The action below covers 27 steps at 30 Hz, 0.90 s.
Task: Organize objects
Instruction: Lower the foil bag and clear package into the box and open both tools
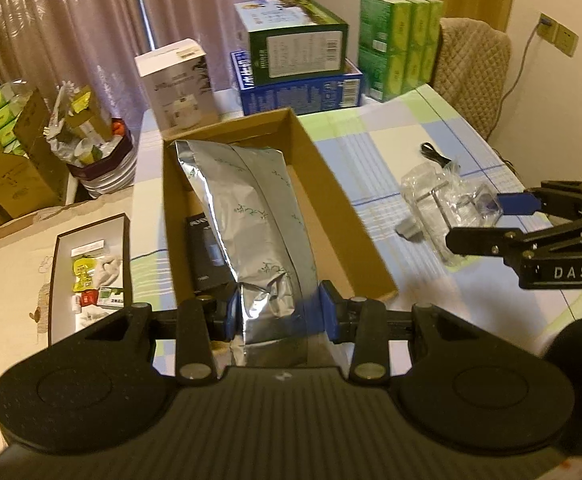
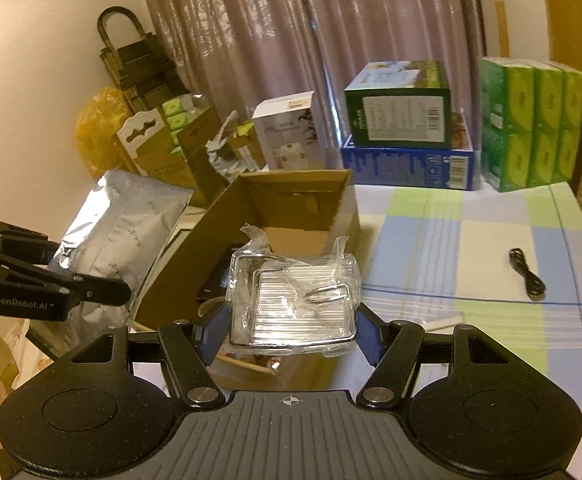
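silver foil pouch [image 1: 251, 216]: crinkled metallic film, glossy, faint green print
open brown cardboard box [image 1: 331, 200]: matt, plain paper board, raw edges
clear plastic-wrapped wire rack [image 2: 295, 296]: shiny wrinkled film over bright metal wire
checked tablecloth [image 1: 391, 140]: smooth, slightly sheeny, pastel squares
left gripper [image 1: 277, 316]: matt black plastic, ribbed body, blue pads
right gripper [image 2: 289, 332]: same matt black plastic, metal pivot pins
thin black cable [image 2: 527, 274]: smooth, dull
quilted beige chair cover [image 1: 471, 64]: soft cloth
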{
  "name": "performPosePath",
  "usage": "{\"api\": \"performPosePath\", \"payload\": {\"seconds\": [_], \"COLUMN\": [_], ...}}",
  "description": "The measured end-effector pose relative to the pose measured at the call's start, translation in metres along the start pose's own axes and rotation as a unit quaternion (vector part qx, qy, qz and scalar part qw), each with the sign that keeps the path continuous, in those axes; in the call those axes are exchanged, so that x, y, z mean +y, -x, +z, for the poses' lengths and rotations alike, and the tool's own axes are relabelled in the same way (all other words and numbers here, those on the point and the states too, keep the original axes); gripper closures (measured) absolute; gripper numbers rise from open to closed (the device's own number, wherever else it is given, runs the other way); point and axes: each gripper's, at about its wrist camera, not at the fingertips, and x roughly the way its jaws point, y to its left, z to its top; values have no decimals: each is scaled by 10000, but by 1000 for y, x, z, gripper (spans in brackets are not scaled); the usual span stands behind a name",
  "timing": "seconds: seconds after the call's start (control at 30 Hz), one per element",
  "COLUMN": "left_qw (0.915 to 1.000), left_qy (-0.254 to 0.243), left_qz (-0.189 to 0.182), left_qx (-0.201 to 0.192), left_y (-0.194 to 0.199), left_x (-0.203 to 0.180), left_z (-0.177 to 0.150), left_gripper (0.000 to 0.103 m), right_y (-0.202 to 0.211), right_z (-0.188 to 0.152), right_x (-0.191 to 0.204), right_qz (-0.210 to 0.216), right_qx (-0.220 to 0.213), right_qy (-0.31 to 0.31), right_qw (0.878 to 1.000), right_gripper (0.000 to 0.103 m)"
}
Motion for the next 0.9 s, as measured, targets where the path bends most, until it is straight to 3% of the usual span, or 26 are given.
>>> {"api": "performPosePath", "payload": {"seconds": [0.67,0.9], "left_qw": [9998,9996], "left_qy": [182,245], "left_qz": [29,119], "left_qx": [123,-62], "left_y": [-47,-60], "left_x": [38,41], "left_z": [30,35], "left_gripper": [69,68], "right_y": [-61,-71], "right_z": [26,26], "right_x": [12,7], "right_qz": [183,175], "right_qx": [203,217], "right_qy": [-2,-124], "right_qw": [9996,9995], "right_gripper": [40,40]}}
